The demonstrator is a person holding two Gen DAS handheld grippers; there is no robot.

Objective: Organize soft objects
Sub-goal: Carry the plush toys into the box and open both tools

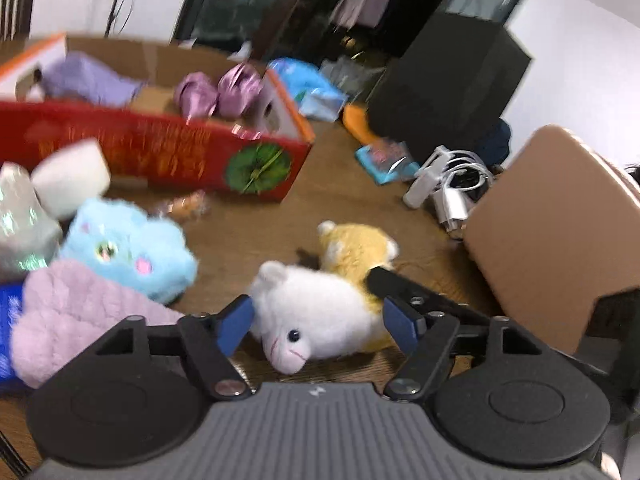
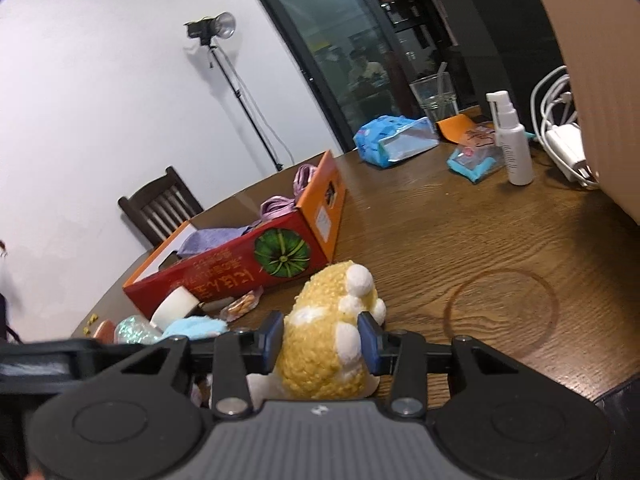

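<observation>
a: where's the yellow plush toy (image 2: 320, 344)?
b: on the counter (image 2: 480, 240), in front of the red pumpkin box (image 2: 240, 268), clamped in the right tongs (image 2: 322, 340).
a: and the left tongs (image 1: 318, 322)?
b: apart, straddling the white plush toy (image 1: 316, 312) beside it.

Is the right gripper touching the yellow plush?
Touching. Right wrist view: both pads of the right gripper press the yellow plush.
</observation>
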